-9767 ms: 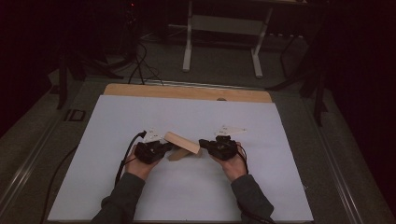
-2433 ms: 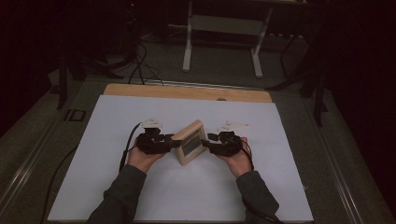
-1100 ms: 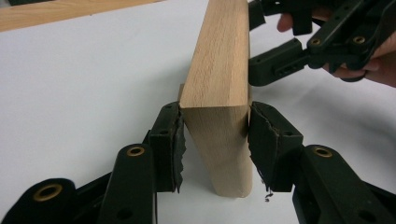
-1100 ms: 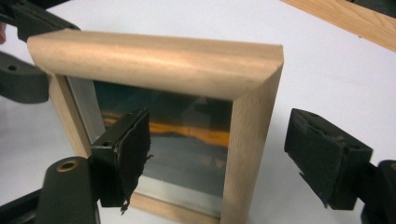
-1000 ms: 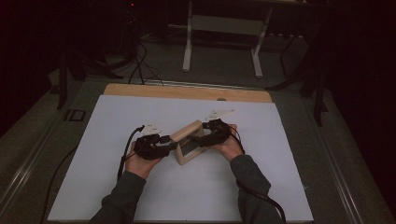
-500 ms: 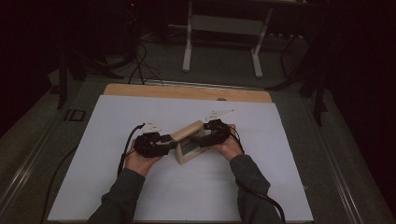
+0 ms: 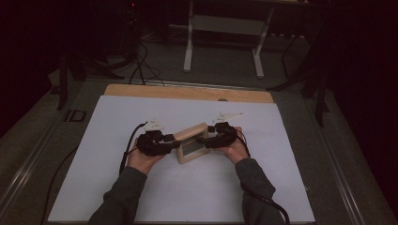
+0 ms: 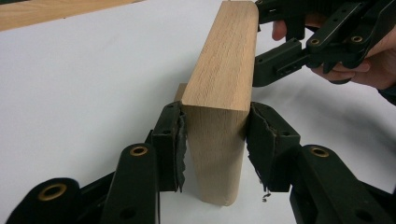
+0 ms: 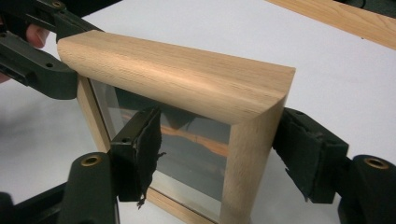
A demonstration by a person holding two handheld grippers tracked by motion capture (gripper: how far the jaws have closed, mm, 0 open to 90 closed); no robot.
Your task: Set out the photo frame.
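Standing upright on the white table sheet (image 7: pixel 141 187), a light wooden picture frame with glass front (image 7: pixel 192 143) is clamped at one end by the left gripper (image 8: pixel 212 144). The right gripper (image 9: pixel 219 154), jaws just closing, straddles its opposite corner; pads should seat squarely on wood.

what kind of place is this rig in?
Probably a lab or studio recording bench: a white-topped table under dim light, cables on the floor, a metal stand frame behind, and a wooden picture frame as prop.

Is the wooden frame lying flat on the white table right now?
No: in the right gripper view the wooden frame stands upright on its edge on the white table, glass pane facing sideways.
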